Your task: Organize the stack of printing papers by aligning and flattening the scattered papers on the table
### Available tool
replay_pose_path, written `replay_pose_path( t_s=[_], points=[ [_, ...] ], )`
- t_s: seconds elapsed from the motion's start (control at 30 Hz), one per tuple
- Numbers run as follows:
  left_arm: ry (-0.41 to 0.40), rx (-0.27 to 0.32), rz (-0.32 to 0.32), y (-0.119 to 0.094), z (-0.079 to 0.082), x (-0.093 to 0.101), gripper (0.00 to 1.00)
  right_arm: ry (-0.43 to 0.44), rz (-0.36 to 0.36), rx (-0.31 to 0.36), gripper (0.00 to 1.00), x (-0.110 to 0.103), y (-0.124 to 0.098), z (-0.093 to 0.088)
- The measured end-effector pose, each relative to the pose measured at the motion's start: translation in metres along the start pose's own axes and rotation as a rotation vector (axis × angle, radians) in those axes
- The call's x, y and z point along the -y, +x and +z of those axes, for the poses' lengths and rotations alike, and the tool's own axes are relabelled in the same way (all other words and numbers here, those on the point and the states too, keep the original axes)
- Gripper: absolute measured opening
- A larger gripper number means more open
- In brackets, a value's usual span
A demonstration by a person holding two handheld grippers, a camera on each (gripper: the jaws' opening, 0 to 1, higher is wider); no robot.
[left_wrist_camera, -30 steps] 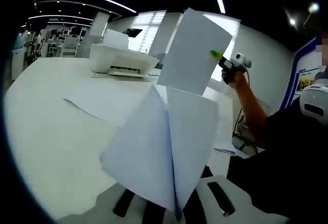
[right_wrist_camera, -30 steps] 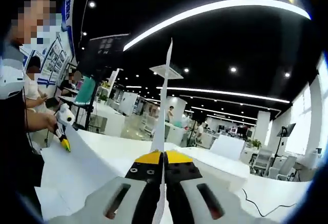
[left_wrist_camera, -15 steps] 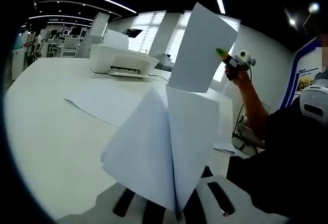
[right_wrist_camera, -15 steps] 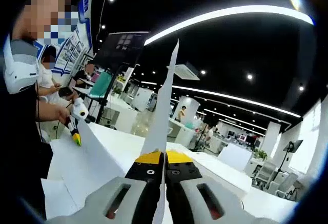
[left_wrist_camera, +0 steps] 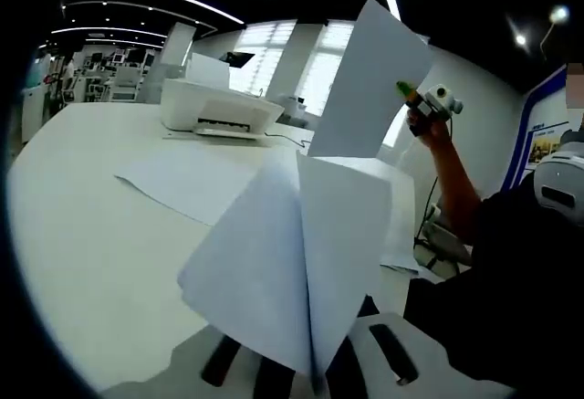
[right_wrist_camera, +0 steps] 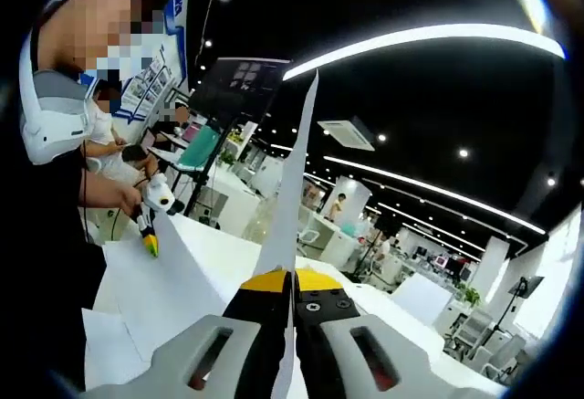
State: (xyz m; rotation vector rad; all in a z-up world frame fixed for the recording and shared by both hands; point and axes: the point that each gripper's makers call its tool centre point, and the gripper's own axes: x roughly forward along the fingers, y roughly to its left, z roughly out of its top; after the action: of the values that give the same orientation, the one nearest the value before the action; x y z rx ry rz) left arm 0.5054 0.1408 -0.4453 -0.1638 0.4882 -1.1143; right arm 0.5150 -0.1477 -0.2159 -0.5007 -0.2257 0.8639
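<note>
Papers for the stack are aloft: the right tool [left_wrist_camera: 404, 91], jaws clamped on one sheet [left_wrist_camera: 365, 84], has carried it higher and farther right over the last second, while the left tool [right_wrist_camera: 150, 245] keeps its jaws pinched on a drooping sheet [left_wrist_camera: 297, 271] above the desk [left_wrist_camera: 82, 235]. Neither sheet is aligned or flattened yet. More paper [left_wrist_camera: 196, 184] lies flat mid-desk, with open room left of it and a printer [left_wrist_camera: 217, 107] at the far edge.

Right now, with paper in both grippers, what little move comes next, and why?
Probably lower the right hand-held gripper so its raised sheet comes down toward the sheets on the table. The left hand-held gripper also holds paper off the table.
</note>
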Motion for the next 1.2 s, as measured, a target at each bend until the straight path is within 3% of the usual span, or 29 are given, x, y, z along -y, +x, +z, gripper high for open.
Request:
replay_pose_path(
  t_s=[0.73, 0.93, 1.07, 1.2],
  points=[
    [0.006, 0.017, -0.004, 0.001, 0.007, 0.002, 0.07, -0.119, 0.15, -0.08, 0.0, -0.025, 0.011, 0.011],
    [0.006, 0.017, -0.001, 0.001, 0.006, 0.002, 0.07, -0.167, 0.256, -0.094, 0.0, -0.046, 0.018, 0.013],
    [0.005, 0.017, -0.001, 0.002, 0.005, 0.002, 0.07, -0.207, 0.343, -0.139, 0.0, -0.061, 0.021, 0.007],
    [0.005, 0.017, -0.004, 0.003, 0.004, 0.003, 0.07, -0.218, 0.381, -0.149, 0.0, -0.069, 0.024, 0.006]
  ],
)
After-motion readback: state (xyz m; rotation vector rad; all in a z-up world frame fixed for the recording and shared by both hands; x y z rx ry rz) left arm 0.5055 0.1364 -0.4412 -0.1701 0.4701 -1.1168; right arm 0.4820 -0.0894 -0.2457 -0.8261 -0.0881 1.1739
